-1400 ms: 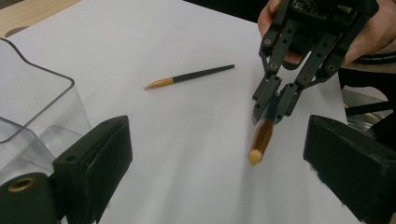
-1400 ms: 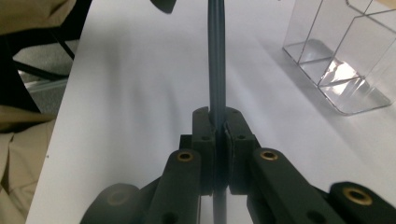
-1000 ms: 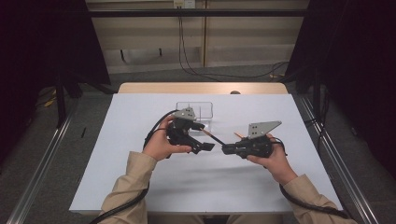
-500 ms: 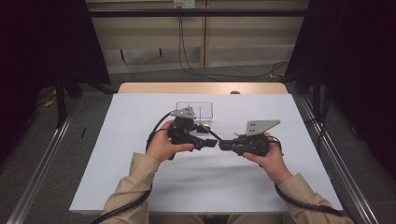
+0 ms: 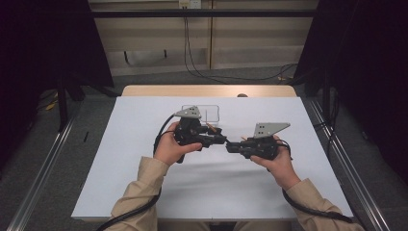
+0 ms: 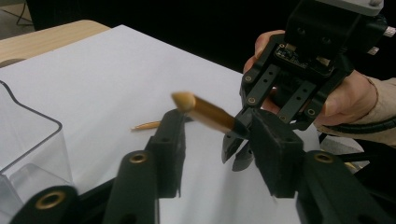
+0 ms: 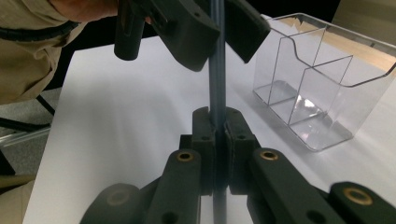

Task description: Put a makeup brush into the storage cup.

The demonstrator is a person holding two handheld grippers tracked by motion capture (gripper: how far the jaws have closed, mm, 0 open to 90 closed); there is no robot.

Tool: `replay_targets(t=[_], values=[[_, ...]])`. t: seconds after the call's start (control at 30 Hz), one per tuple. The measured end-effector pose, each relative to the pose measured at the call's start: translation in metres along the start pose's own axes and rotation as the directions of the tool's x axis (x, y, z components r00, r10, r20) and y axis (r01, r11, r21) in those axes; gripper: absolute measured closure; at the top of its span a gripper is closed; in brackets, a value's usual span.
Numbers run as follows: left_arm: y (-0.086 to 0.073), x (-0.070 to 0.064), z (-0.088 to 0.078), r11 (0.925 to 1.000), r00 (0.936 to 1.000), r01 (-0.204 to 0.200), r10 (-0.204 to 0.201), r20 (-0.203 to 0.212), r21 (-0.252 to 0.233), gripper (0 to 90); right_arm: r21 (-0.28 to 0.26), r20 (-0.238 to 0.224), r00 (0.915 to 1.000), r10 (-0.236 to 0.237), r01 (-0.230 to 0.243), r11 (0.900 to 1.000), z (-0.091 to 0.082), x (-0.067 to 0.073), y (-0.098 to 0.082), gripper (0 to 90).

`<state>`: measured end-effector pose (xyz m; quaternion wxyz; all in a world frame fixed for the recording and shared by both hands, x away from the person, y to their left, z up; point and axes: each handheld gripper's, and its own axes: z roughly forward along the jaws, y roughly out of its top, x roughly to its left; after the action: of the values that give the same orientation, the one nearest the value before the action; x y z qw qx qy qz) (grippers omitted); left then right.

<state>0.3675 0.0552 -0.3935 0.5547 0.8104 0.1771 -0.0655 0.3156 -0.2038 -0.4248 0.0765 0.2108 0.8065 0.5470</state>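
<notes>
Over the middle of the table the two grippers point at each other. My right gripper is shut on a thin pencil-like stick. The stick runs from it in between the jaws of my left gripper. Those jaws have just been closing and stand on both sides of the stick, with a gap still showing in the left gripper view. The right gripper faces that camera, with a hand behind it.
A clear plastic holder with compartments stands just beyond the left gripper. A second thin orange stick lies on the white table cover near it. Dark curtains and metal rails flank the table.
The left gripper's jaws have drawn in around the stick. Both hands stay about where they were, and the right gripper keeps its hold.
</notes>
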Motion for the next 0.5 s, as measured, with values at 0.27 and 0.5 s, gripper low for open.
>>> replay_targets(t=[0.27, 0.5], values=[[-0.0015, -0.0005, 0.0019, 0.9988, 0.9989, 0.037, -0.036, 0.030, -0.032, 71.8, -0.009, 0.032, 0.9995, 0.002, -0.002, 1.000, 0.0025, 0.0028, 0.0025, 84.6], [-0.0021, -0.0015, -0.0001, 0.9957, 0.9969, 0.064, -0.061, 0.051, -0.067, 78.1, -0.021, 0.028, 0.9993, 0.024, -0.024, 1.000, 0.0072, 0.0045, 0.0035, 84.4]])
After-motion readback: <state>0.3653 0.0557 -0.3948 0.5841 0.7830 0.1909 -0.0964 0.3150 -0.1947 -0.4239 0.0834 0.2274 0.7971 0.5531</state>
